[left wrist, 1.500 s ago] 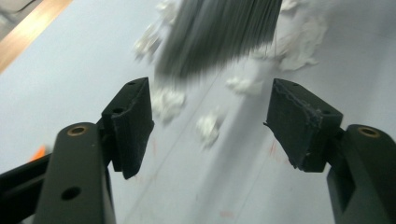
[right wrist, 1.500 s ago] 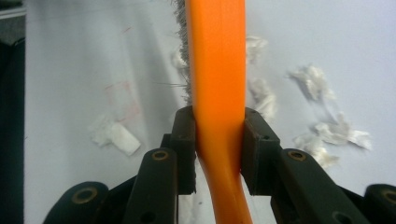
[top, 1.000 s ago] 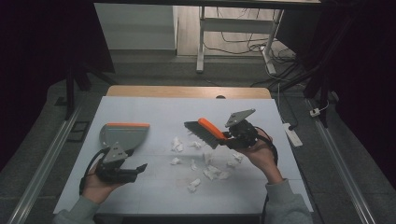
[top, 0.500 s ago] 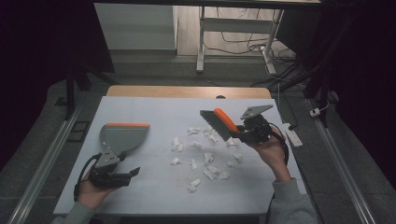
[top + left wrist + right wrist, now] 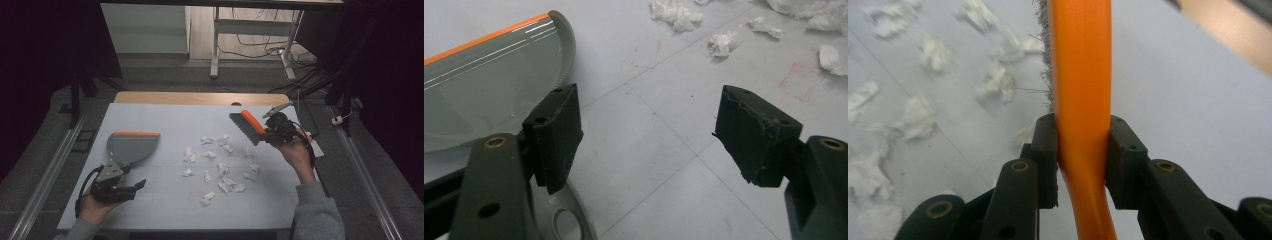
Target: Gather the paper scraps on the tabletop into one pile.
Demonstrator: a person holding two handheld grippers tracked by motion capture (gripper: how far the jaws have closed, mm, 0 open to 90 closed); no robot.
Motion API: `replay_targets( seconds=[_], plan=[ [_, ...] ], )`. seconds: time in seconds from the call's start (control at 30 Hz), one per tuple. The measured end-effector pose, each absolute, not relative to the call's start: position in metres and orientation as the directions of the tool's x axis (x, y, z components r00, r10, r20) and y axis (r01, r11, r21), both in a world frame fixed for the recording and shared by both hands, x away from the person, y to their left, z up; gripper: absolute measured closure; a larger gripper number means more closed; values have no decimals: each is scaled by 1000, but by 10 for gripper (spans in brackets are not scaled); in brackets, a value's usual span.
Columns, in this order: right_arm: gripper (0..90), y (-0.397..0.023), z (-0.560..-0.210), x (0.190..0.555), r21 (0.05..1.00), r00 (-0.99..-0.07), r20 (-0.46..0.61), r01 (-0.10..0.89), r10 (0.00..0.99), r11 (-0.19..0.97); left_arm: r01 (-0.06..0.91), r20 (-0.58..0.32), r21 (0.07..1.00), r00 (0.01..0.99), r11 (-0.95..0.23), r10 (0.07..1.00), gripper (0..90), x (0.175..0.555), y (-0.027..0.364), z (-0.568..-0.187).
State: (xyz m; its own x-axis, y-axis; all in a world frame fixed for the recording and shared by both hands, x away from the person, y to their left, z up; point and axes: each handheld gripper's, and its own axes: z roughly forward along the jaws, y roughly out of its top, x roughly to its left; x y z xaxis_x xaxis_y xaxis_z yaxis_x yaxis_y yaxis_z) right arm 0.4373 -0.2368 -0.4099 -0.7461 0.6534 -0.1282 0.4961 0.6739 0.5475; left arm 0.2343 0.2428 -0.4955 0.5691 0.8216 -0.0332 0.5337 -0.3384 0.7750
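The right gripper (image 5: pixel 272 131) has its jaws clamped on the orange handle of a hand brush (image 5: pixel 247 126), holding it up over the right side of the white table (image 5: pixel 165 115), just past the scattered bits of crumpled paper (image 5: pixel 222 170). The brush's long axis runs from the gripper toward the table's far left, with dark bristles hanging on the underside and an orange back on top. In the right gripper view the handle (image 5: pixel 1082 100) sits squarely between both pads. The left gripper (image 5: pixel 131 187) is spread wide with nothing in it, sitting near the table's front-left corner right beside a grey dustpan (image 5: pixel 130 147) with an orange lip.
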Motion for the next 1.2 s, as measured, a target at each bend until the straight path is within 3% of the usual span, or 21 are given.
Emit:
replay_targets(
  seconds=[0.17,0.4,0.57,0.73,0.9,1.2],
  plan=[
    [697,-229,-426,451,416,-732,-163,557,662,719,528,-29,777,573,-342,819,278,235,244,-495],
    [697,-233,-433,456,304,-701,-200,620,685,723,520,-23,781,578,-346,815,276,238,246,-496],
    [699,-219,-441,452,230,-726,-228,608,649,760,513,-20,784,584,-349,812,276,237,245,-494],
    [701,-188,-447,433,172,-788,-275,524,551,834,513,-24,787,582,-344,813,277,236,245,-494],
    [700,-178,-438,416,265,-852,-99,476,515,839,514,-23,784,584,-348,811,276,236,245,-494],
    [700,-181,-415,439,363,-796,-158,503,584,784,518,-27,783,580,-343,814,277,236,245,-495]
  ],
)
